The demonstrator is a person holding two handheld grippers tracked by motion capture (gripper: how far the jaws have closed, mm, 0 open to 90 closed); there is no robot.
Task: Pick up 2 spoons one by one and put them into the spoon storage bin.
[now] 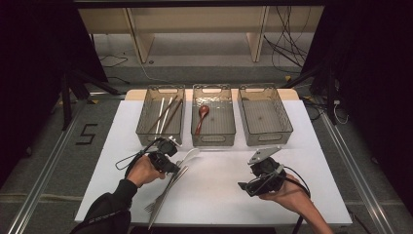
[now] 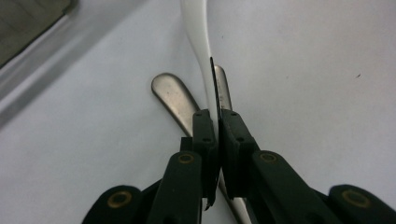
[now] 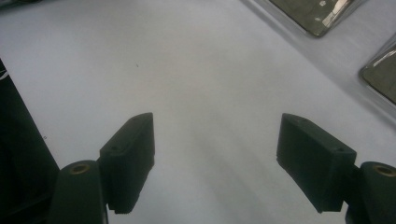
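Nearest the high camera, the person's dark sleeve [image 1: 104, 212] and forearms came in from the bottom edge, one gripper in each hand. The left gripper [image 1: 171, 165] sat low over the cutlery near the front of the table, its jaws pinched shut on the handle of a white spoon [image 2: 198, 42]. In the left gripper view that handle ran up between the black pads, with the metal handles [image 2: 175, 95] of other cutlery lying flat just beside and under it. A fork [image 1: 158, 200] lay in that same bundle, its tines pointing toward the person.

The right gripper [image 1: 251, 184] hovered over bare tabletop well apart from the cutlery, its jaws spread wide with nothing between them.

By the look of it, this was the grasp step of a sorting job: the white spoon was gripped but not yet lifted off the white table [image 1: 219, 195]. The next move would likely call for a clean lift that leaves the metal pieces behind, then a carry forward to a bin. The middle bin [image 1: 213, 139], already holding a brown wooden spoon [image 1: 201, 117], seemed the likely one.

Farther back stood three clear bins in a row: the left bin [image 1: 160, 134] with chopsticks [image 1: 165, 114], the middle one, and the right bin [image 1: 265, 134]. Beyond the table were a grey floor, loose cables [image 1: 287, 44] and pale wooden shelving [image 1: 195, 29] in a dark room.
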